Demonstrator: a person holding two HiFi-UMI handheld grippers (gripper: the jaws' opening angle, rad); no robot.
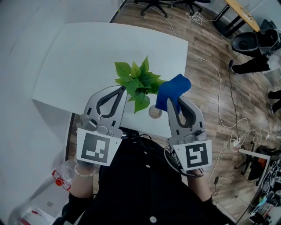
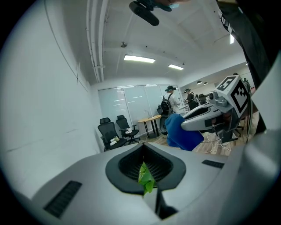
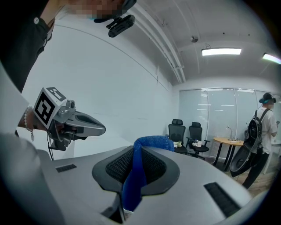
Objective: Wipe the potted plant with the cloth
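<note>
A small potted plant (image 1: pixel 138 83) with bright green leaves stands near the front edge of the white table (image 1: pixel 83 57); its pot (image 1: pixel 154 112) peeks out below the leaves. My left gripper (image 1: pixel 123 89) is shut on a green leaf (image 2: pixel 145 178), pinched between its pads. My right gripper (image 1: pixel 172 100) is shut on the blue cloth (image 1: pixel 172 91), which bunches up just right of the leaves. The same blue cloth (image 3: pixel 134 178) runs between the right jaws in the right gripper view. From the left gripper view the right gripper's body (image 2: pixel 206 115) and the cloth (image 2: pixel 181 132) show side on.
The table's front edge lies just below the pot. Wooden floor (image 1: pixel 210 79) with a white cable (image 1: pixel 219 85) runs to the right. Office chairs (image 1: pixel 153 5) and a desk stand at the back. People stand in the far room (image 2: pixel 168 102).
</note>
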